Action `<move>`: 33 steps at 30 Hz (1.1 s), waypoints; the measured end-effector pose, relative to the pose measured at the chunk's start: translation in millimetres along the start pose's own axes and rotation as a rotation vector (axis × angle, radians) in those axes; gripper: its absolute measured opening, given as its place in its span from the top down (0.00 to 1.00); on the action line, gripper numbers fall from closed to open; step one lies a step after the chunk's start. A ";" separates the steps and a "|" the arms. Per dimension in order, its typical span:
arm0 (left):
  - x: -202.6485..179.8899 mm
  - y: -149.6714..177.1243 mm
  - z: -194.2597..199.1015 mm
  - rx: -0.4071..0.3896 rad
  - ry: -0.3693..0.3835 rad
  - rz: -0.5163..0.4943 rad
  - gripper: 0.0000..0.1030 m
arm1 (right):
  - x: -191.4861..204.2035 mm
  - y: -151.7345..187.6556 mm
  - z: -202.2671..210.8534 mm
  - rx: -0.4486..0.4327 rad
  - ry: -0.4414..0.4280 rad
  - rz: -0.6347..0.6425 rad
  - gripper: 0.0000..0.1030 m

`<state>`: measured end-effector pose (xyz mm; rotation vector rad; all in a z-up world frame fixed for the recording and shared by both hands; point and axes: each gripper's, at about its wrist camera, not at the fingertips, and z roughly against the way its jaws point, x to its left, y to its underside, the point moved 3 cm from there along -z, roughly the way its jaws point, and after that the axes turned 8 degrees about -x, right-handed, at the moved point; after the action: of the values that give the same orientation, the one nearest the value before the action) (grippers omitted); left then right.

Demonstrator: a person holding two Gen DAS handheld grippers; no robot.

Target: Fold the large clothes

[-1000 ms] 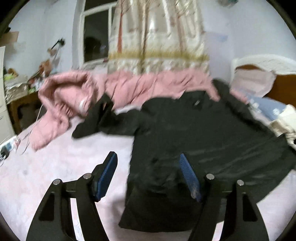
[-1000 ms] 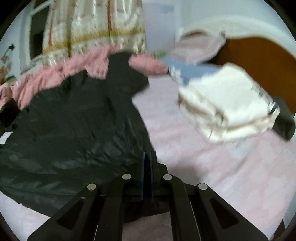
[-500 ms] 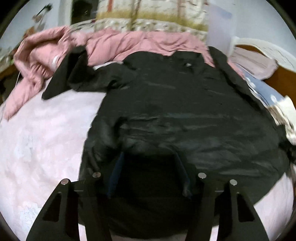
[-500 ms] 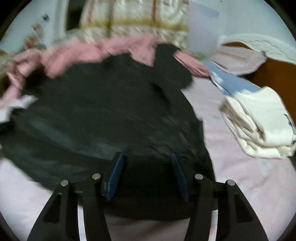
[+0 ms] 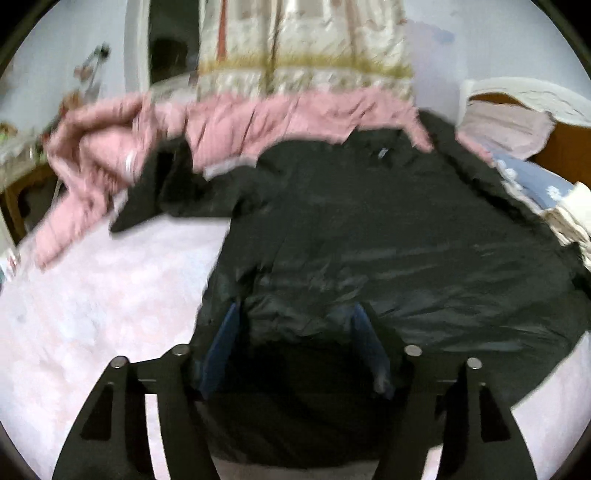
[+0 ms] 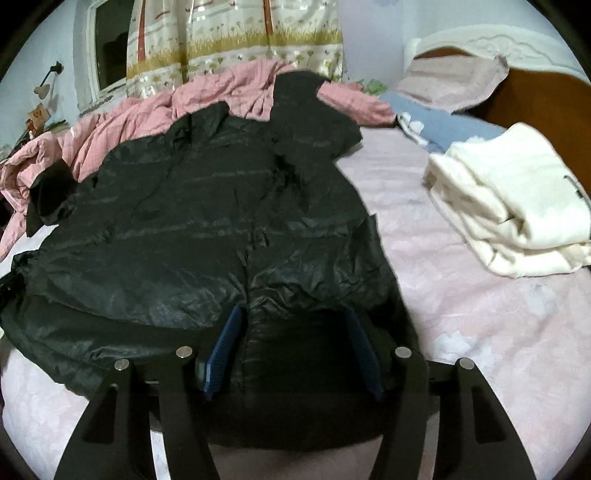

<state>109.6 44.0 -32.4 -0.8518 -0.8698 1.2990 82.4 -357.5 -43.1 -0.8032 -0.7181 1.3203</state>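
Right gripper [image 6: 293, 350], pinched together a second ago, now stands with jaws apart like the left gripper [image 5: 295, 350], both astride the near hem of the black jacket [image 6: 207, 229] spread on the bed [image 6: 480, 295], ungripped, fold not begun.

The jacket [image 6: 207, 221] lies spread flat on the bed [image 6: 480, 302], hem toward the cameras, collar at the far end. One sleeve [image 5: 147, 199] sticks out to its left, the other [image 6: 310, 110] runs up at the far right. Behind the jacket there's a bunched quilt [image 6: 147, 114], with a curtain [image 6: 236, 33] and window [image 6: 109, 44] further back. Right of the jacket sits a folded blanket [image 6: 517, 199], pillows [image 6: 450, 81] behind that, against the headboard [image 6: 535, 96]. Both grippers, left [image 5: 295, 339] and right [image 6: 295, 343], sit at the hem with fabric between their spread fingers.
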 end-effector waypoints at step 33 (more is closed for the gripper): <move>-71.4 46.7 39.1 0.024 -0.032 -0.354 0.00 | 71.6 54.1 54.9 0.007 0.085 0.441 0.13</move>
<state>49.3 -21.9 -61.3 -0.6253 -0.9787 1.0129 16.0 -277.4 -58.1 -1.0442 -0.4821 1.6688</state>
